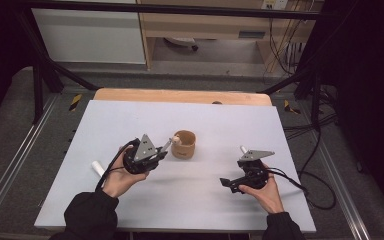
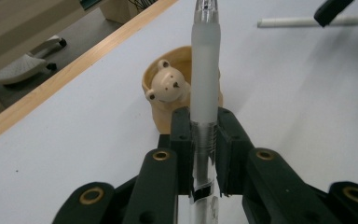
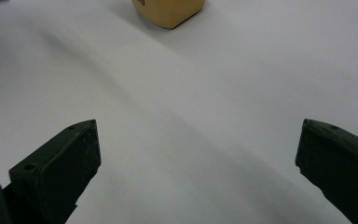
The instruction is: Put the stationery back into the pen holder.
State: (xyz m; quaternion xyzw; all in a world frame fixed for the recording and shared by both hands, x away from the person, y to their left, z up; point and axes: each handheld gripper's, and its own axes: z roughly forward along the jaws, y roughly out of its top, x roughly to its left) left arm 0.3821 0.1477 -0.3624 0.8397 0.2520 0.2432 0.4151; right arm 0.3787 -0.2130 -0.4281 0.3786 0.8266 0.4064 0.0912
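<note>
Pen (image 2: 204, 70): we see a clear-barrelled pen with a frosted grip sleeve, clamped between the black jaws of the left gripper (image 2: 204, 140); in the left gripper view it stands up out of the jaws and runs past the top edge of the picture.
Pen position: in the high view we see its pale tip (image 1: 168, 144) just beside the rim of the bear cup (image 1: 184, 144), raised off the table.
Left gripper: we read it as clenched on the pen, both pads pressed against the barrel just below the grip sleeve; in the high view it sits in the person's left hand (image 1: 121, 176), just left of the cup.
Bear cup: a tan, wood-coloured holder with a small bear's head on its rim (image 2: 166, 86); it stands upright on the white table (image 1: 200, 125), near the middle.
Right gripper (image 3: 198, 154): we see its jaws spread wide apart with bare tabletop between them, holding nothing; in the high view it is in the person's right hand (image 1: 265, 192), well right of the cup.
White marker (image 2: 307, 21): it lies flat on the table beyond the cup in the left gripper view, partly crossed by a dark jaw tip.
White cylinder (image 1: 98, 167): it lies on the table by the left hand; we cannot tell what it is.
</note>
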